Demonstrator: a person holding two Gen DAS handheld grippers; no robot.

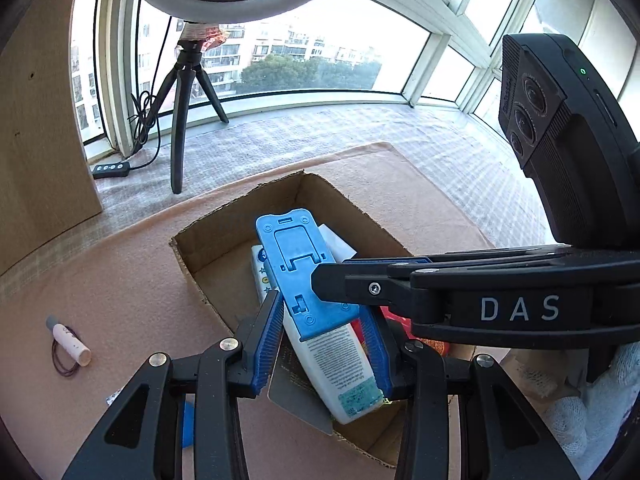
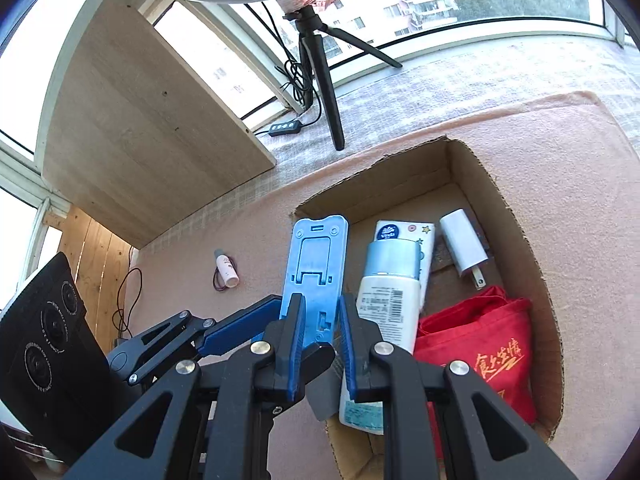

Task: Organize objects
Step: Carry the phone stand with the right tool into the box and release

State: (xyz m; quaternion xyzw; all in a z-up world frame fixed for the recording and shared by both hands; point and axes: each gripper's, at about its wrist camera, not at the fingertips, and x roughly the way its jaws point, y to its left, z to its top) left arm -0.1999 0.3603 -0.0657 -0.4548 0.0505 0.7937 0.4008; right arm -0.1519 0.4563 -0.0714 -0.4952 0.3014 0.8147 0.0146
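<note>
Left wrist view: left gripper (image 1: 326, 338) clamped across width of blue phone stand (image 1: 298, 270), right gripper (image 1: 340, 276) gripping same stand from side. Stand held above cardboard box (image 1: 208, 240); white bottle (image 1: 340, 364) inside box.

Right wrist view: right gripper (image 2: 320, 320) closed on stand's lower end; red bag (image 2: 480, 344), white charger (image 2: 464, 248) inside box; small tube (image 2: 226, 266) on tabletop left of box.

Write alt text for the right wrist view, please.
The right gripper pinches a blue plastic stand above an open cardboard box holding a white bottle, a charger and a red bag.
</note>
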